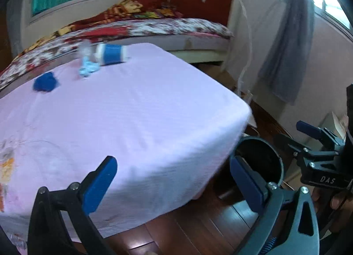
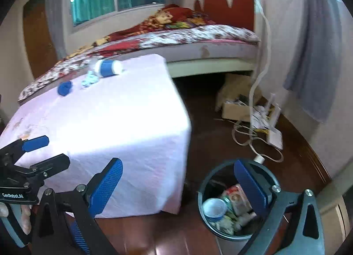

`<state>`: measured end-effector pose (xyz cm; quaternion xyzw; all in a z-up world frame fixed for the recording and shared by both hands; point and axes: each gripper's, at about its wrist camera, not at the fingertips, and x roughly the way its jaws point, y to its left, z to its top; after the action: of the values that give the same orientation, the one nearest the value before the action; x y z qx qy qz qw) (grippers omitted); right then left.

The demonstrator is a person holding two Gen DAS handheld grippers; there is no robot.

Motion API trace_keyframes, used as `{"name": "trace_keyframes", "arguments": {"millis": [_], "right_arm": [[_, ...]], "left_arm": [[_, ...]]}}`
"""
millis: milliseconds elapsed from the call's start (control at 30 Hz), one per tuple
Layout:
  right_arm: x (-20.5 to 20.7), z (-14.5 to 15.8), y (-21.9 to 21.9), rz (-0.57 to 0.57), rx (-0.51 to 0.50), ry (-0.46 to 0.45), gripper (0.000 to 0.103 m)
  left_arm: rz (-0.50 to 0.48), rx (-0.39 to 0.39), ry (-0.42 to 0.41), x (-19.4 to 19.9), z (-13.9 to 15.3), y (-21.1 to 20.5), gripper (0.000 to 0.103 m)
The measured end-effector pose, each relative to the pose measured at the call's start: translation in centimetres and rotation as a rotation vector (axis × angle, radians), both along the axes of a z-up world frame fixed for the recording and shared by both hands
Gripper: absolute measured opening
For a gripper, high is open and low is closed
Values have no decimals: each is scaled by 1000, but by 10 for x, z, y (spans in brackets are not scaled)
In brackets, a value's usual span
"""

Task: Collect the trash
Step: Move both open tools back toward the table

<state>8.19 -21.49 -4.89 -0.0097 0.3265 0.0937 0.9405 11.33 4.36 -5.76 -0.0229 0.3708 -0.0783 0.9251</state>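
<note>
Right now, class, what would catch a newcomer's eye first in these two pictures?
The table under a pale pink cloth fills the middle, with a blue-and-white cup lying on its side and two blue scraps at its far edge. On the floor to its right stands a round bin already holding rubbish. Behind is a bed with a red headboard.

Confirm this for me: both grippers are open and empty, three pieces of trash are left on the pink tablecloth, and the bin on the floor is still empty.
One thing is wrong: the bin is not empty. The right wrist view shows a cup and wrappers inside it. The rest stands: the left gripper and right gripper are open and empty, and three pieces remain on the pink tablecloth.
</note>
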Motion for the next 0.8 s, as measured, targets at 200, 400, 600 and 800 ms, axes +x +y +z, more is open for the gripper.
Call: {"name": "trace_keyframes", "arguments": {"millis": [200,400,600,800], "right_arm": [[24,19,67,81,-10,-55,103],[65,31,132,185,-45,-43,103],[120,35,176,223,-20,-10,103],[165,32,217,258,-32,-12,103]], "left_arm": [[114,11,-32,9,15,63,102],[220,37,-48,28,21,124,102],[308,30,-47,57,18,171,100],[344,26,-28,85,8,201,91]]}}
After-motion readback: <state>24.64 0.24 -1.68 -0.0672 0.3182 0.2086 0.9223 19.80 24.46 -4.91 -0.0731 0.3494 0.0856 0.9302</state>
